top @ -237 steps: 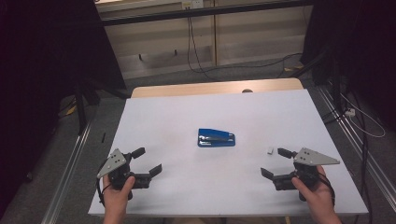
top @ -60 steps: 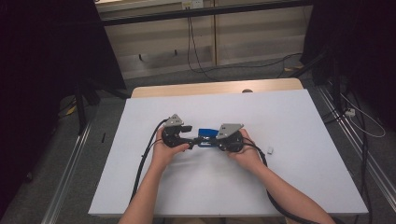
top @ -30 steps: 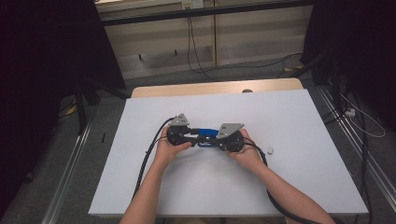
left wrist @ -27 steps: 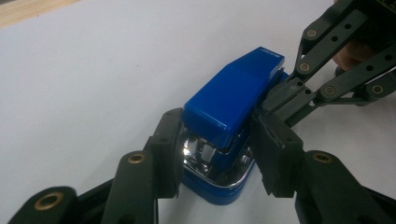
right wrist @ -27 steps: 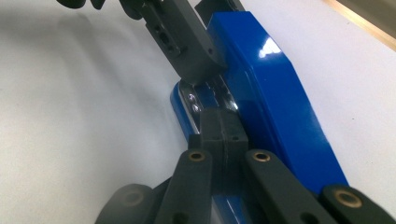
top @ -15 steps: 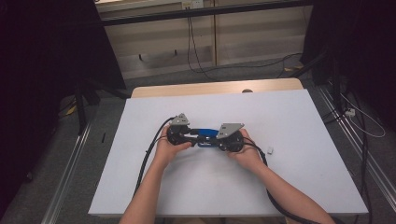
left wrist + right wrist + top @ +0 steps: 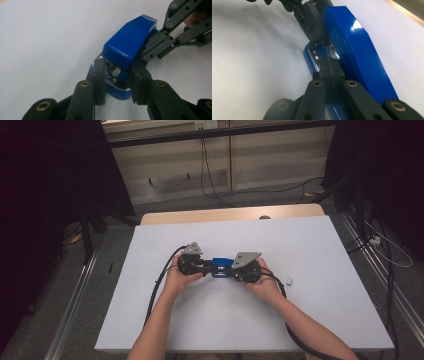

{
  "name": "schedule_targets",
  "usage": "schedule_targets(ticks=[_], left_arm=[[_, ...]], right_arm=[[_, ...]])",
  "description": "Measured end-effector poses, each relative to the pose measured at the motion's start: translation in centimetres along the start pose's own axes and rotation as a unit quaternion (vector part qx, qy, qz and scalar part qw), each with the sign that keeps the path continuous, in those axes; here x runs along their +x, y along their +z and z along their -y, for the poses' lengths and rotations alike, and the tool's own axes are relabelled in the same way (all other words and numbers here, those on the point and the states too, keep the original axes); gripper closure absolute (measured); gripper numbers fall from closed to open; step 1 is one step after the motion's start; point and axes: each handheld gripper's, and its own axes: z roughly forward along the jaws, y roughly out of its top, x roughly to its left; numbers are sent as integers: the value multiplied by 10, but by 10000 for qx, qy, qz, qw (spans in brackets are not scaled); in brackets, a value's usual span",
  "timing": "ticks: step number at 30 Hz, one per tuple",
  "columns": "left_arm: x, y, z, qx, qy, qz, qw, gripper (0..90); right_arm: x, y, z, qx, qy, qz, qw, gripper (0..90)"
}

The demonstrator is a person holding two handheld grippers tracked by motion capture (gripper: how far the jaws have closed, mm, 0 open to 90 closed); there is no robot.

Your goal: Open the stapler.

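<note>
1. One blue stapler (image 7: 220, 264) lies mid-table on the white tabletop (image 7: 310, 320), between both grippers.
2. One small white object (image 7: 290, 281) sits apart, right of the hands.
3. Left gripper (image 7: 117, 82) pinches the stapler's end; right gripper (image 7: 332, 68) clamps its side.
4. Two cables (image 7: 155, 290) trail toward the person.

White tabletop (image 7: 320, 320) filled middle of room, bare wood strip (image 7: 230, 214) at far edge. Grey floor (image 7: 280, 192) beyond carried black cables (image 7: 210, 180). Pale panelled wall (image 7: 260, 155) behind; dark curtains (image 7: 45, 195) both sides. Metal rails (image 7: 75, 315) flanked tabletop. Lighting dim.
</note>
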Motion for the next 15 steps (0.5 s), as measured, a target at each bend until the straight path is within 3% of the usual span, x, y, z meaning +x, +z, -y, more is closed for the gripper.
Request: schedule_targets(ticks=[3,6,15], left_arm=[[0,0,-2,46,37,-10,10000,688],[0,-2,-4,-103,-28,-20,9999,697],[-1,-6,-12,-148,34,-39,9999,705]], right_arm=[[0,0,0,1,-7,2,10000,900],[0,0,0,1,-7,0,10000,900],[0,0,0,-3,-6,3,10000,900]])
